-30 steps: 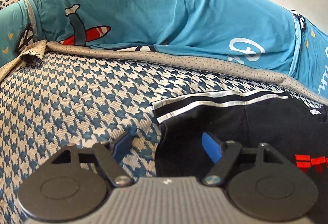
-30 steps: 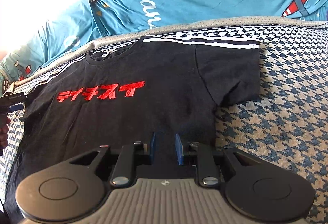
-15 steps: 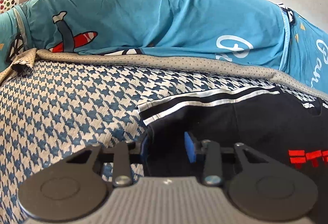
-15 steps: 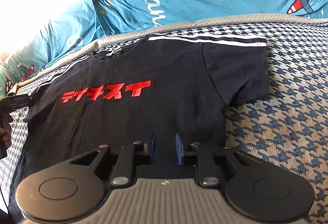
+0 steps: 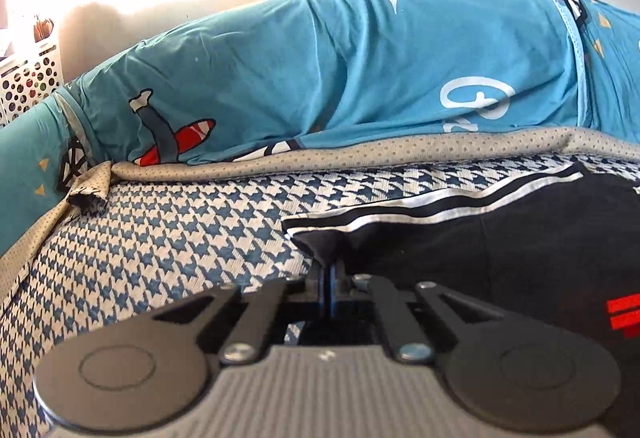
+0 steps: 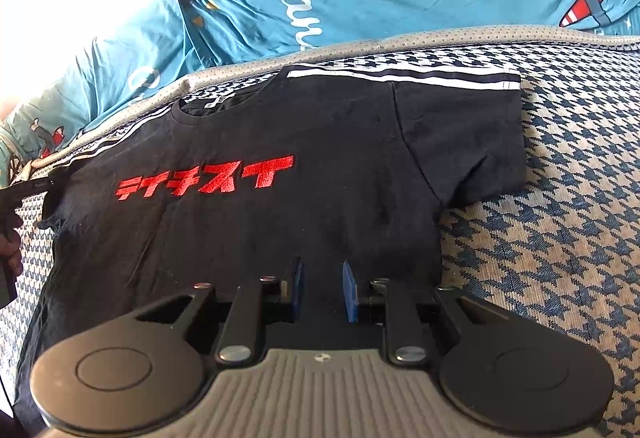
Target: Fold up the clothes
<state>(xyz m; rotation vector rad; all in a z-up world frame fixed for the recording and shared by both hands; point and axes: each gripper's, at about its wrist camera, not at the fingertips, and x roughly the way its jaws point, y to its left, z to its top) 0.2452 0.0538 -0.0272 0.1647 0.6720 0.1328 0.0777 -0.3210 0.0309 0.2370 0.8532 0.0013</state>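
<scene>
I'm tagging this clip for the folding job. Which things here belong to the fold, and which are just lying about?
Part of the job:
black T-shirt
left gripper, shut on its sleeve
right gripper, over its hem

Just lying about:
blue printed bedding
houndstooth cover
white perforated basket

— What lies on the bed?
— A black T-shirt [image 6: 304, 141], front up, spread flat, red characters across its chest, white stripes along shoulders and sleeves.
— All flat?
— One sleeve [image 5: 332, 242] puckers up at its edge; the other sleeve [image 6: 460, 129] lies smooth.
</scene>
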